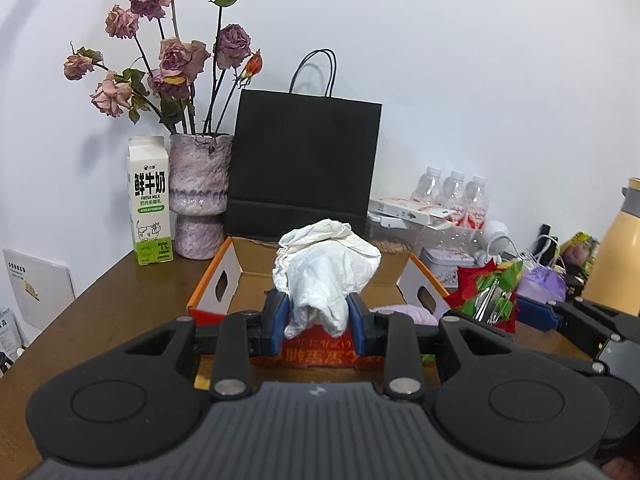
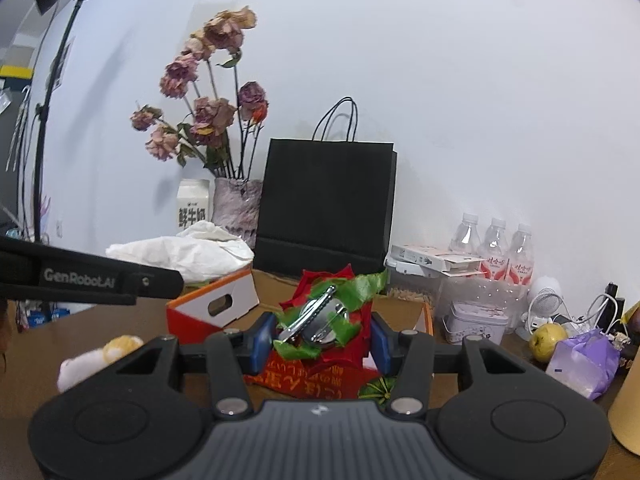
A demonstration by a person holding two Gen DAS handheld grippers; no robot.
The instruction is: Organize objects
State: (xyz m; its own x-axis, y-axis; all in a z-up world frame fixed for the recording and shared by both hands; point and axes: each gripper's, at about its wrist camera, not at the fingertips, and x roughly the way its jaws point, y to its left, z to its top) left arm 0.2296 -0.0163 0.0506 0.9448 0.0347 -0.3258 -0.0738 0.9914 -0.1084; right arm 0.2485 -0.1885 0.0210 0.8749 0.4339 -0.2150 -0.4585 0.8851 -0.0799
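Grippers both hold things over the orange box (image 1: 208,280): left gripper (image 1: 318,320) squeezes white crumpled paper (image 1: 326,272), right gripper (image 2: 320,340) squeezes a red-and-green flower bundle (image 2: 324,312).

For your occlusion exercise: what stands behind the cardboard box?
A black bag stands behind the box, a vase beside it. The bag's base and whatever lies behind it are hidden.

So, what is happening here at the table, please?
A person is tidying with two handheld grippers. The left gripper is shut on a crumpled white cloth, held above the orange cardboard box. The right gripper is shut on a red and green decoration, also near that box.
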